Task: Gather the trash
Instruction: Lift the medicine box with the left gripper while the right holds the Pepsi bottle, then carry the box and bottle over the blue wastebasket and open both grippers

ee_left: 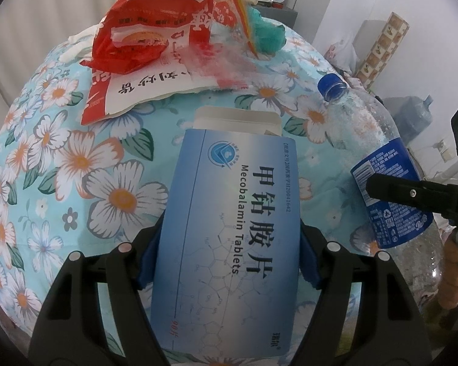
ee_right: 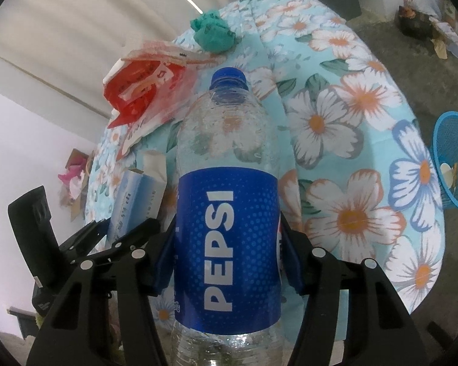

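My left gripper [ee_left: 229,244] is shut on a blue medicine box [ee_left: 229,213] marked Mecobalamin Tablets, with the blue pads [ee_left: 149,253] pressed against its long edges. The box's white flap end points away from me over the floral tablecloth [ee_left: 76,167]. My right gripper [ee_right: 229,241] is shut on a clear Pepsi bottle [ee_right: 229,213], pads on both sides of the blue label, blue cap pointing away. In the left wrist view, the bottle [ee_left: 381,158] hangs at the right with a black finger [ee_left: 390,189] across its label. The box [ee_right: 137,195] shows at the left of the right wrist view.
Red and white snack wrappers [ee_left: 143,45] lie crumpled at the far side of the table, with a green wad [ee_left: 268,36] beside them. A blue mesh basket [ee_right: 455,164] stands on the concrete floor to the right of the table. A hand [ee_left: 455,274] is at the right edge.
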{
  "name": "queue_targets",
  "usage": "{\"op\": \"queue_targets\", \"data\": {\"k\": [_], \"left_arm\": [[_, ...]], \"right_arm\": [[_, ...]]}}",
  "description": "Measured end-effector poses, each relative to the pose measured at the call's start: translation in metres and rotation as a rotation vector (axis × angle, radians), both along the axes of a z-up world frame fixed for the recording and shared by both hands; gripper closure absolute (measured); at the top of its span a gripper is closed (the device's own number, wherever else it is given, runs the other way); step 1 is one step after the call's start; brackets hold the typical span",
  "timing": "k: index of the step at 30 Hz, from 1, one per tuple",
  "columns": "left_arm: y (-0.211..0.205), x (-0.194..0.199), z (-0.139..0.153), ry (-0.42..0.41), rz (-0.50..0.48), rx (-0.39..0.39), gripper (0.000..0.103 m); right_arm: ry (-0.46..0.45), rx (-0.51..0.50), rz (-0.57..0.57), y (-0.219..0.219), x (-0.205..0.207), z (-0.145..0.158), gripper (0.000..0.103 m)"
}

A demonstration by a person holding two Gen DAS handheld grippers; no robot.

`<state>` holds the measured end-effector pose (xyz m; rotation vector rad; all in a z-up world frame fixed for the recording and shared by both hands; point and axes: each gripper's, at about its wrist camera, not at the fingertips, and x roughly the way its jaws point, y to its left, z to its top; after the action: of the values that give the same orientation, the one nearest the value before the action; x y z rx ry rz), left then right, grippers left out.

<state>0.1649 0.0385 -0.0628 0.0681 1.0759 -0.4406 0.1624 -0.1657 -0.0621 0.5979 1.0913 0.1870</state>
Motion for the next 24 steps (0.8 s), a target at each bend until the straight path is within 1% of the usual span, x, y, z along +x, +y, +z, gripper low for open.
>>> {"op": "queue_targets", "data": {"k": [11, 24], "left_arm": [[0.0, -0.004, 0.017, -0.035, -0.002, -0.02, 0.035], [-0.007, -0.015, 0.03, -0.065, -0.006, -0.032, 0.035]], "right_arm": [[-0.032, 0.016, -0.03, -0.012, -0.006, 0.006, 0.046], [-0.072, 0.045, -0.053, -0.024, -0.021, 0.013, 0.046]]}}
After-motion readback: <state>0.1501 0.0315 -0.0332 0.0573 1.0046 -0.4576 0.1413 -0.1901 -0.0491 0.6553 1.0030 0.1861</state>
